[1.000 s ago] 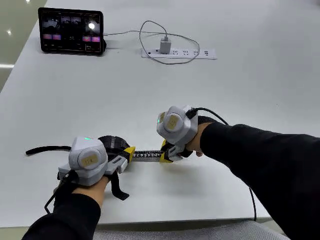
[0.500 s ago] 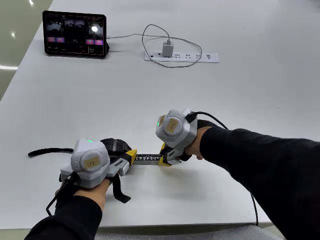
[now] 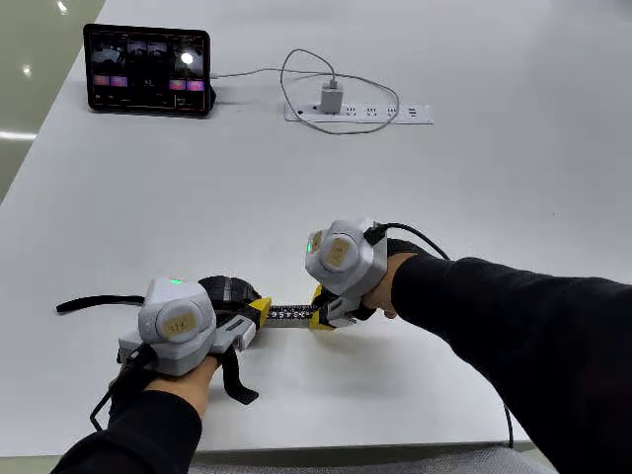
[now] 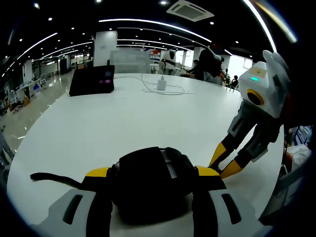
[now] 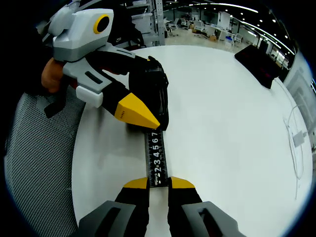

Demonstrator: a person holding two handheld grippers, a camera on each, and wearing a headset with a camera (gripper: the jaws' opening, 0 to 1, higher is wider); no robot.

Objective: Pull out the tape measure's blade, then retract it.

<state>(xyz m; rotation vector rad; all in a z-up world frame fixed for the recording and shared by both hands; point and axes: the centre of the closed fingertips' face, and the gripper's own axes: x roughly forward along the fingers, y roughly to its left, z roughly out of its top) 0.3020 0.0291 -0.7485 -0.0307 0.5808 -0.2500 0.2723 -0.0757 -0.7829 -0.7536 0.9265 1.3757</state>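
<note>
The black tape measure case lies on the white table near its front edge, and my left gripper is shut on it. In the left gripper view the case sits between the yellow-tipped jaws of that gripper. A short length of blade runs right from the case. My right gripper is shut on the blade's end. The right gripper view has the numbered blade running from my right gripper to the case, with the left gripper beside it.
The case's black strap trails left over the table. A lit tablet stands at the far left. A white power strip with a charger and looped cable lies at the back. The table's front edge is close to my arms.
My right gripper has moved a little left toward the case, so less blade shows between the grippers. The left gripper and case have stayed in place.
</note>
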